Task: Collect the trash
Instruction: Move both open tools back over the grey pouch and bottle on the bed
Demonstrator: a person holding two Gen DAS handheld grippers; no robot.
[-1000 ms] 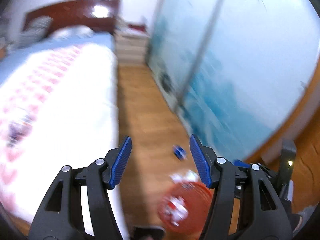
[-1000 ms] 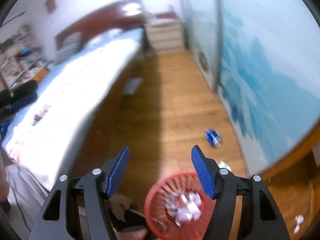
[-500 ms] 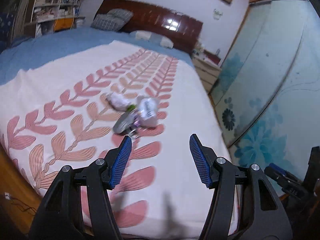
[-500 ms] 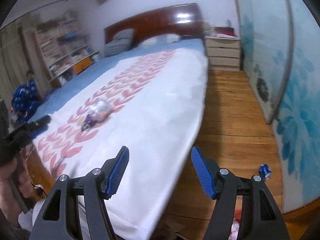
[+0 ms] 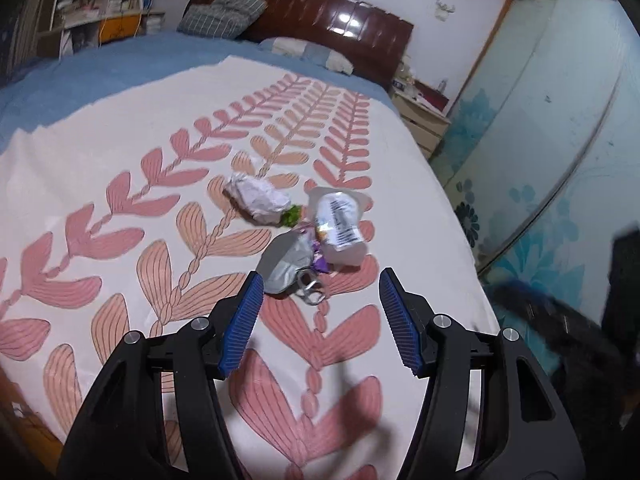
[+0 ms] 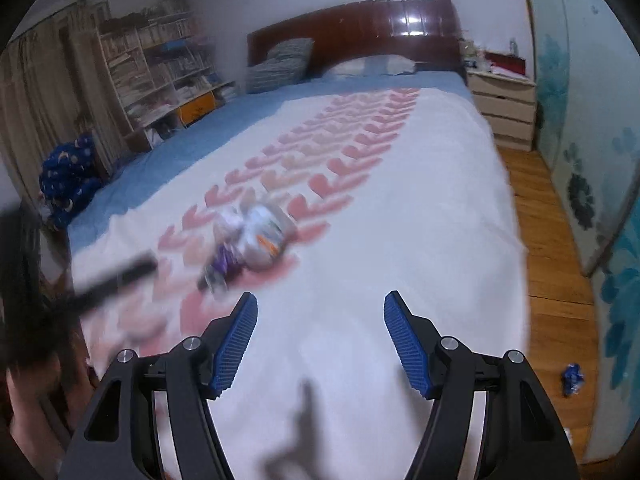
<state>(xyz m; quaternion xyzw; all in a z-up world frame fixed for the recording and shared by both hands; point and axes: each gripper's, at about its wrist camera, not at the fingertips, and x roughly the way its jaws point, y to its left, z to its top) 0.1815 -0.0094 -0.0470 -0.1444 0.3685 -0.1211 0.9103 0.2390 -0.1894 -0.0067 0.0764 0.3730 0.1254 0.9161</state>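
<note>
Left gripper [image 5: 320, 312]: jaws wide, empty — above the bed [image 5: 420, 216], just short of the trash pile [image 5: 304, 232].
Right gripper [image 6: 320, 340]: jaws wide, empty, over the bed's white cover.
Trash pile: crumpled paper [image 5: 258, 198], plastic bottle [image 5: 338, 226], grey wrapper [image 5: 288, 260] — mid-bed.
Blue wrapper [image 6: 572, 378]: on the floor beside the bed.

A home bedroom. A wide bed [image 6: 400, 240] fills most of it, with a white spread printed in pink leaves over a blue sheet, pillows [image 6: 368, 65] at the far end against a dark wood headboard [image 6: 360, 28]. Far right of the bed stands a pale nightstand [image 6: 504, 108] with drawers. Along the right wall run sliding wardrobe doors [image 5: 560, 140] painted with blue flowers. On the left, crowded bookshelves [image 6: 160, 64] and curtains [image 6: 36, 100]. The floor [image 6: 560, 280] is wood boards.
</note>
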